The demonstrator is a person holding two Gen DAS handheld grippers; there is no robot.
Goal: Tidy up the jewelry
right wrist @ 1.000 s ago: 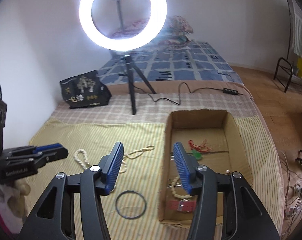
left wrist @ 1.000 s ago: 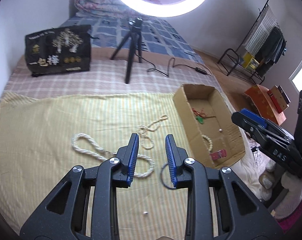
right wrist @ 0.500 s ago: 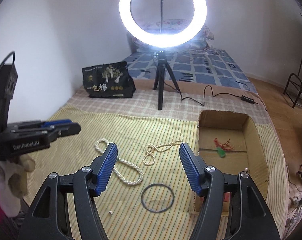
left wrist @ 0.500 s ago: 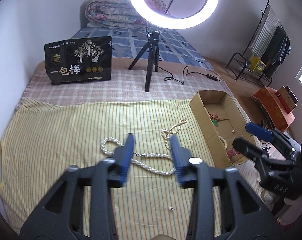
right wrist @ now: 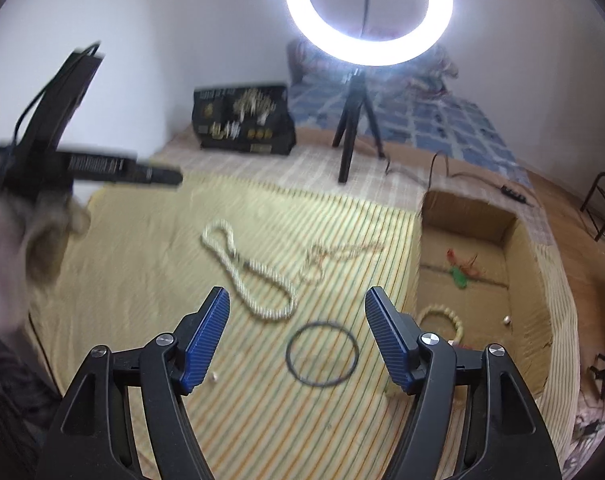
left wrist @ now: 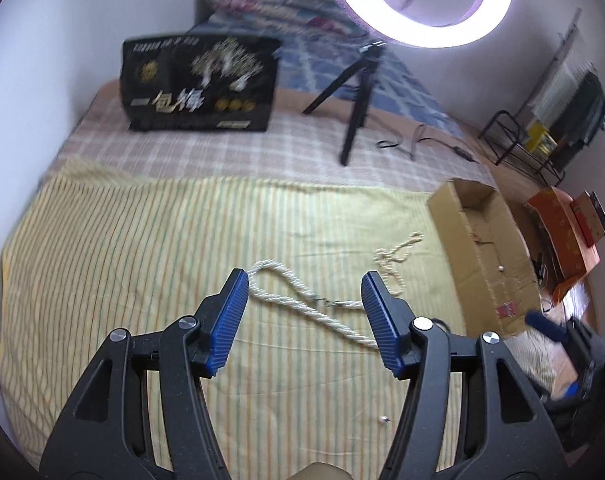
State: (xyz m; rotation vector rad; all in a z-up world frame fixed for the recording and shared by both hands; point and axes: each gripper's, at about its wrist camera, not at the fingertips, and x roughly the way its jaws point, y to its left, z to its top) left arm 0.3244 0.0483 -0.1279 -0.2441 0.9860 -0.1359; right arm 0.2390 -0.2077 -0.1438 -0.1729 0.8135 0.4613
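Observation:
A thick white pearl rope necklace [left wrist: 302,304] lies on the yellow striped cloth [left wrist: 142,240]; it also shows in the right wrist view [right wrist: 254,276]. A thin beaded chain [left wrist: 398,256] lies right of it [right wrist: 334,256]. A black ring bangle [right wrist: 322,354] lies near the cardboard box [right wrist: 518,280], which holds a bead bracelet [right wrist: 442,318], a green pendant on red cord [right wrist: 460,276] and a small pearl [right wrist: 507,321]. My left gripper [left wrist: 304,284] is open above the pearl rope. My right gripper [right wrist: 296,300] is open above the bangle.
A ring light on a black tripod [right wrist: 354,132] stands behind the cloth with its cable [right wrist: 442,164]. A black printed bag [left wrist: 200,84] leans at the back. A small stud [left wrist: 384,431] lies on the cloth. The box [left wrist: 486,248] sits at the bed's right edge.
Both grippers have opened wider. Both views have swung left, away from the box and over the cloth. The left gripper now hovers over the pearl rope.

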